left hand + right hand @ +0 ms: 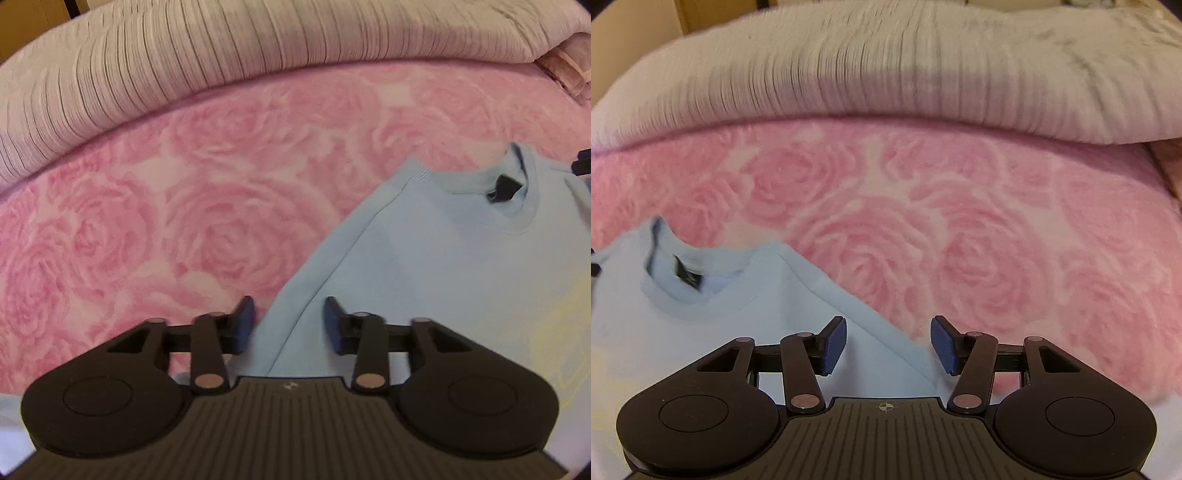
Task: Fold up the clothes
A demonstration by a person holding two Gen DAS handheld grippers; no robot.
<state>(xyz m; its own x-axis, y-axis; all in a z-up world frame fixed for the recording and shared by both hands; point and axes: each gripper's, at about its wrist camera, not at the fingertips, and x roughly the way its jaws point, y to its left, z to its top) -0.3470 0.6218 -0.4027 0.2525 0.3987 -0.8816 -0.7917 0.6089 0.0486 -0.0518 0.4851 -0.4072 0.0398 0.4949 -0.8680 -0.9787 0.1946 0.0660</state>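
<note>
A light blue sweatshirt (443,258) lies flat on the bed, neck away from me, with a black label (502,188) inside the collar and a pale yellow print (561,332) on its front. My left gripper (290,323) hovers open over the shirt's left shoulder seam, and the cloth's edge runs between its blue pads (243,325) without touching them. In the right wrist view the same sweatshirt (738,314) fills the lower left. The right gripper (889,341) stands open above the other shoulder edge, with nothing pressed between its pads (943,345).
A pink rose-patterned blanket (166,221) covers the bed around the shirt. A rolled, ribbed grey-white duvet (886,74) lies along the far side. Some pinkish fabric (569,70) is bunched at the far right.
</note>
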